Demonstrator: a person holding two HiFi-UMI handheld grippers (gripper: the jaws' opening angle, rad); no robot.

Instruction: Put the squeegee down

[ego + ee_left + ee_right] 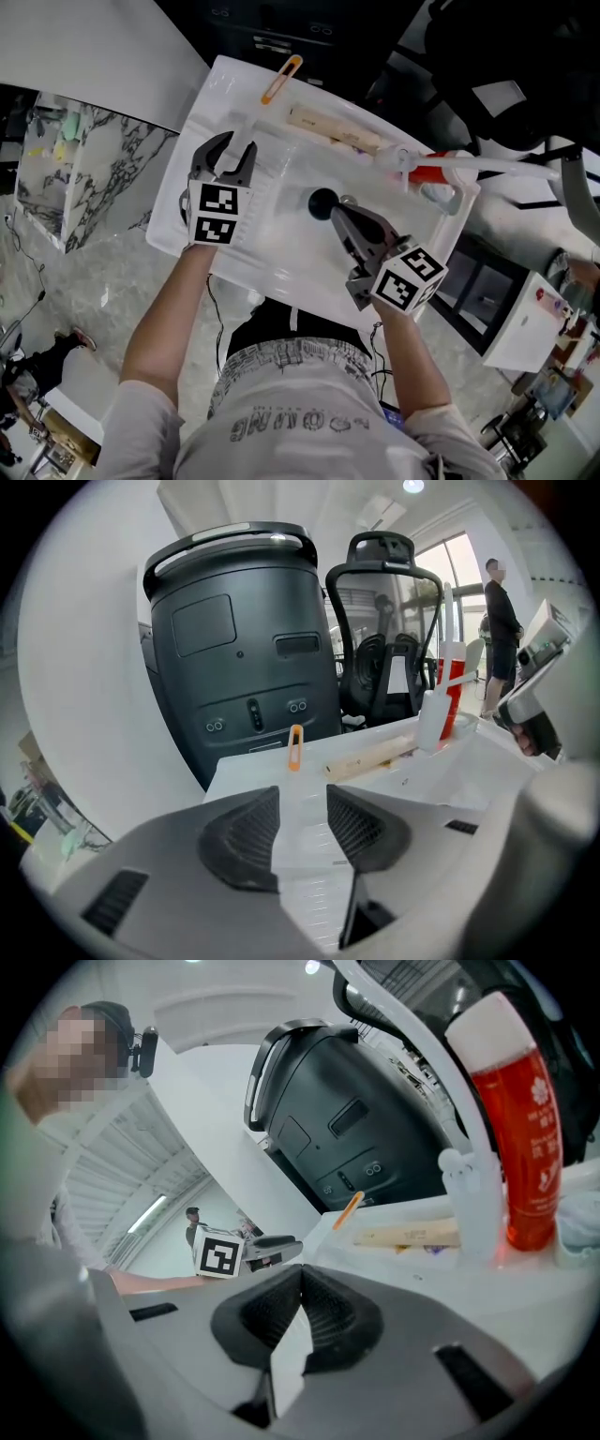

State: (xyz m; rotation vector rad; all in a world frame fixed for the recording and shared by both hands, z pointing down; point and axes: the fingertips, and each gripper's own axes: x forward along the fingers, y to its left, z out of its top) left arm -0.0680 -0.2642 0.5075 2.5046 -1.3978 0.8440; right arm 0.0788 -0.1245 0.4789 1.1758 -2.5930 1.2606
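Nearest, the person's grey shirt [309, 422] is filling the 6 o'clock edge of the head view, with both bare forearms reaching up from it over the white table [281, 253]. At 5 o'clock from the table's middle, the right gripper [339, 208] [300, 1274] is pointing toward 11 o'clock with its jaws clenched tip to tip, and its own view is showing nothing between the pads. A black round knob [323, 202] is sitting just off its tip; whether the two are touching I cannot tell. At 9 o'clock the left gripper [239, 155] [302, 808] is hovering over the table with its jaws released and spread, only bare tabletop showing between them.

Farther on, at 12 o'clock, a beige wooden stick [333, 131] [370, 757] is lying flat. Beyond it, toward 11 o'clock, an orange clip [281, 80] [295, 747] is lying at the far edge. At 2 o'clock, well apart from both grippers, what looks to be the squeegee [506, 167] [466, 1194], a white long-handled tool, is standing just beside a red bottle [433, 174] [525, 1147]. Behind the table a big dark machine [244, 639] is standing, with an office chair [389, 621] beside it.
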